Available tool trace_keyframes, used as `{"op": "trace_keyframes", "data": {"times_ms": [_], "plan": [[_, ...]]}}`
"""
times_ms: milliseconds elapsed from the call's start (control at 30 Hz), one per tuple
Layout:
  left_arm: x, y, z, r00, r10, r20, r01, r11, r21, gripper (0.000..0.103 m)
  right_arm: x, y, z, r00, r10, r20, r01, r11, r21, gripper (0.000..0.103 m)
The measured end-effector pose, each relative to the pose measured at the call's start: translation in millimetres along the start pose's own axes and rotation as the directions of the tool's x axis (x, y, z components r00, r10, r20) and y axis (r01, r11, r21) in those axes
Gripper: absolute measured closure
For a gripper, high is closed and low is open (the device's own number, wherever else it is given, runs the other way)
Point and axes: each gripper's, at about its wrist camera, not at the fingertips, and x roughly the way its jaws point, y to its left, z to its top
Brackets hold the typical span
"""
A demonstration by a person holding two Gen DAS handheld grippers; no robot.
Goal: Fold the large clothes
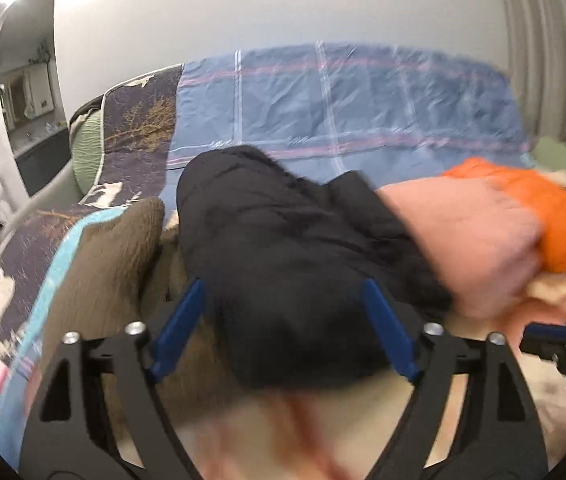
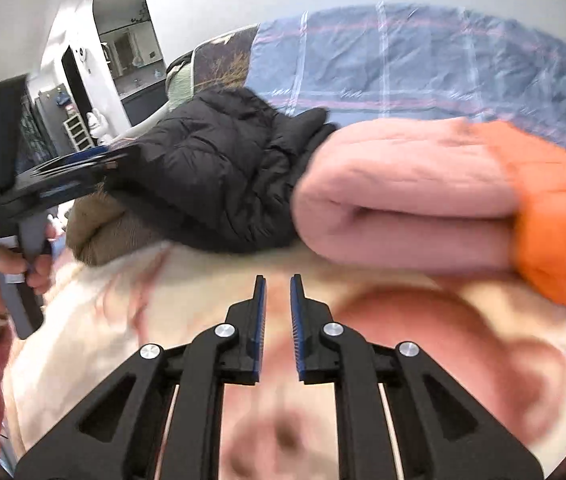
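Observation:
A black puffer jacket (image 1: 283,240) lies bunched on the bed, on top of a pile of clothes. My left gripper (image 1: 283,284) stands open, its blue fingers (image 1: 181,328) wide on either side of the jacket's near end; I see no pad pressing it. From the right wrist view the left gripper (image 2: 111,164) sits at the jacket's (image 2: 211,168) left edge. My right gripper (image 2: 277,280) hovers over a blurred cream garment (image 2: 203,280) with pink print. Its jaws are almost together, with a narrow gap and nothing in it.
A folded pink garment (image 2: 403,200) and an orange one (image 2: 563,232) lie right of the jacket, and a brown fleece (image 1: 111,248) lies to its left. The bed carries a blue plaid sheet (image 1: 323,112) and a dark deer quilt (image 1: 135,120). A doorway (image 1: 23,100) opens far left.

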Motion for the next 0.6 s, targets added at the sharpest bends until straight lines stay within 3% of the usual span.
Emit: {"op": "trace_keyframes", "data": {"times_ms": [67,133,267,333,467,600], "plan": [[-47,-13,-19,0.998,-0.037,0.059,0.038,0.999,-0.018,0.002,-38,3,-16,0.999,-0.039,0.034,0.038,0.999,0.005,0.081],[-84,-28,-38,0.992,-0.071,0.105,0.075,0.997,-0.035,0.002,-69,7,-28,0.994,-0.078,0.077,0.078,0.997,0.008,0.069],[-131,-59,-63,0.986,-0.132,0.103,0.139,0.988,-0.062,0.002,-127,36,-47,0.981,-0.123,0.150,0.128,0.991,-0.027,0.059],[-155,-78,-75,0.985,-0.128,0.114,0.136,0.988,-0.067,0.002,-148,40,-49,0.973,-0.139,0.182,0.148,0.989,-0.033,0.043],[-192,-108,-87,0.990,-0.122,0.071,0.126,0.991,-0.055,0.002,-200,54,-64,0.945,-0.183,0.273,0.199,0.979,-0.034,0.037],[-231,-121,-95,0.991,-0.088,0.100,0.094,0.994,-0.058,0.002,-237,57,-75,0.916,-0.225,0.333,0.237,0.972,0.006,0.026]]}}
